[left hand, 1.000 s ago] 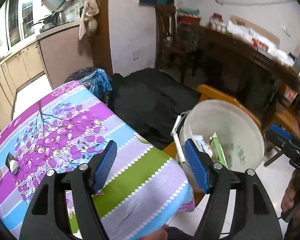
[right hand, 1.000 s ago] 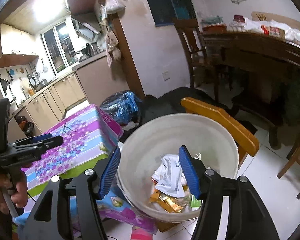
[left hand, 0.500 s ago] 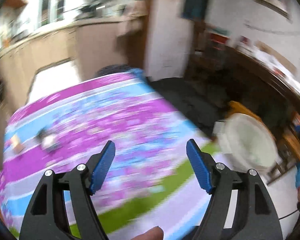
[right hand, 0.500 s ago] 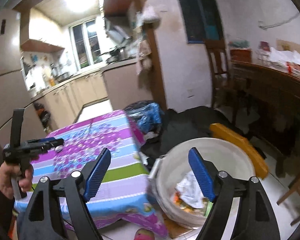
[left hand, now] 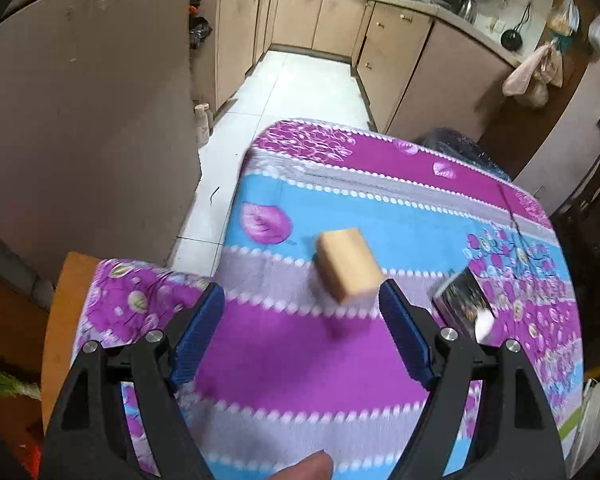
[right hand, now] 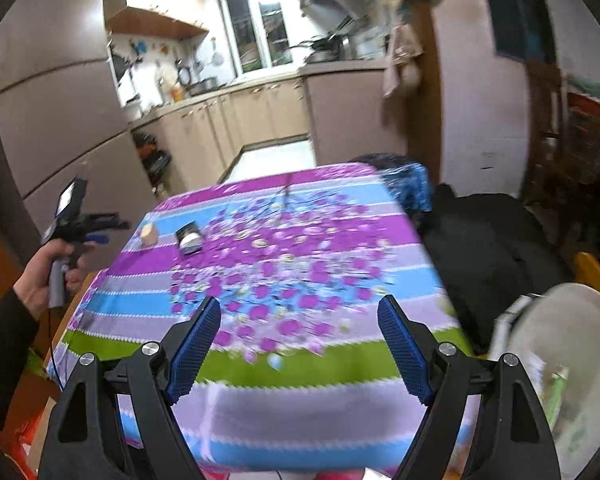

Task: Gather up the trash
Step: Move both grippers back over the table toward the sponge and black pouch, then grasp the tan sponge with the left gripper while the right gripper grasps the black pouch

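Your left gripper [left hand: 302, 322] hangs over the floral tablecloth [left hand: 380, 208], jaws apart, nothing held. A tan block [left hand: 349, 265] lies just ahead between the fingers; a dark wrapper [left hand: 462, 300] sits beside it to the right. Your right gripper [right hand: 299, 338] is also spread wide and empty. The white bucket [right hand: 572, 360] with trash stands off the table's right edge.

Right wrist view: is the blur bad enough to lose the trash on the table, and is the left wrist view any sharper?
Right wrist view: motion-smeared tablecloth; tan block and dark packet are small but distinguishable; window glare above. Left wrist view: sharper, tan block mildly blurred, dark packet smeared; fisheye bends the cabinets.
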Motion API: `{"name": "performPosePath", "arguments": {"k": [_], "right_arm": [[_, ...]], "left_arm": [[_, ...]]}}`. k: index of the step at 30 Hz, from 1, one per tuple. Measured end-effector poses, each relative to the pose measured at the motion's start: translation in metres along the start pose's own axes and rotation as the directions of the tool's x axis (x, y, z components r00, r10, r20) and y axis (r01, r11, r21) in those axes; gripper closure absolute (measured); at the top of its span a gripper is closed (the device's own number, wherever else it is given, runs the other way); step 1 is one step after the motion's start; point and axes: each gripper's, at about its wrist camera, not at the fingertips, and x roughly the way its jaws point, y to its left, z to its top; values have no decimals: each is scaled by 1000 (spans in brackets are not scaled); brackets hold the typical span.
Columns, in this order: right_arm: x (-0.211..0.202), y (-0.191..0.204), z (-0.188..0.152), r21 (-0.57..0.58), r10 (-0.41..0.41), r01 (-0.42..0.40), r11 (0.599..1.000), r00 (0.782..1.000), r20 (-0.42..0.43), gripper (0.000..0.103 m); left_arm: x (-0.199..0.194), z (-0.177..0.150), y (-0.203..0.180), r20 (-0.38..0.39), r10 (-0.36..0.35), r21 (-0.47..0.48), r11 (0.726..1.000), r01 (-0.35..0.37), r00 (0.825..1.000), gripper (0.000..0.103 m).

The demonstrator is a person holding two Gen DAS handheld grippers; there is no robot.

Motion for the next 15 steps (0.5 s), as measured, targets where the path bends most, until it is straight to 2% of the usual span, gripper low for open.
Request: {"name": "performPosePath", "arguments": {"k": [3,4,6,8,11,15], "right_arm": [[32,22,12,-30,27,-28,999,999,-33,22],[43,29,17,-43,36,-38,998,998,-43,22],[59,41,25,-73,48,-52,996,997,-58,22],[75,52,32,-101,64,-72,992,995,-75,22],[113,71,47,-130,114,-129,983,986,-117,22],[156,92,62,-145,166,-191,971,972,-165,22]], "left_arm": [[20,0,-25,-9,64,67,996,-63,998,27],[26,0,-30,-3,108,79,991,-107,994,27],[29,0,-30,22,134,69,988,-135,991,18],[30,-2,-33,56,149,90,984,-154,987,15],[30,-3,-31,73,120,99,987,-127,990,17],[32,-5,-14,64,5,61,998,-8,998,31]]}}
